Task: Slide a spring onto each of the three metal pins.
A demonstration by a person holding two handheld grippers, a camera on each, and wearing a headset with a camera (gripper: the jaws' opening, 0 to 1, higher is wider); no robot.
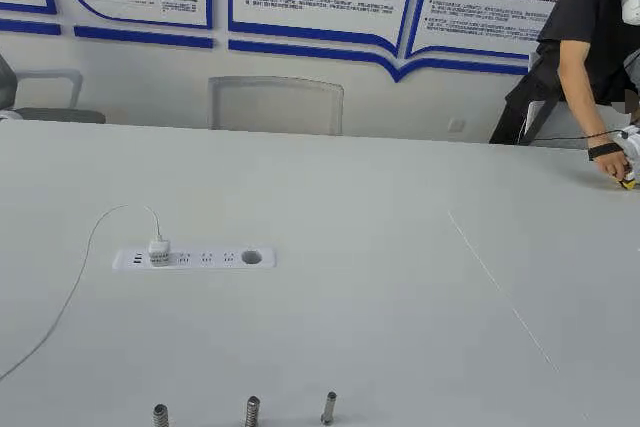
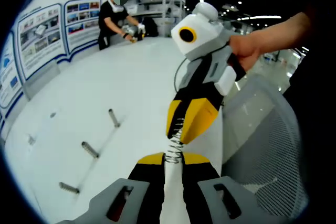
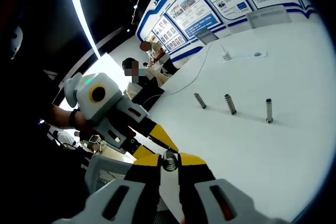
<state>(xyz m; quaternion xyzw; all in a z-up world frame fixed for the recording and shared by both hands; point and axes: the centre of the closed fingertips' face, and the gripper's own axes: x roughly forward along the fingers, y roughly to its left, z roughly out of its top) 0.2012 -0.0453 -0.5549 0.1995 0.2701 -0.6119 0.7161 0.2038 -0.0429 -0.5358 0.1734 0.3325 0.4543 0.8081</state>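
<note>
Worktop [image 1: 380, 247]: broad, white and smooth. A dropped spring would likely roll, or bounce off the near edge.
Left gripper [image 2: 174, 159]: its jaws are clenched on one end of the spring. A pull out of line with the other gripper could bend the coil or flick it free.
Right gripper [image 3: 169, 162]: its jaws are clenched on the other end. With both ends held, neither is free to take the pin, so one grip must let go. That handover looks like the likeliest slip.
End pin [image 1: 160, 414] and middle pin [image 1: 252, 411]: both stand upright and each carries a spring. A careless reach could knock them.
Bare pin [image 1: 329, 408]: upright, just beside the middle pin, with no spring on it. A tilted approach would catch on its tip.
Spring [image 2: 175, 139]: thin, silvery and closely coiled. It is held in the air between the two grippers, well apart from the pins.
</note>
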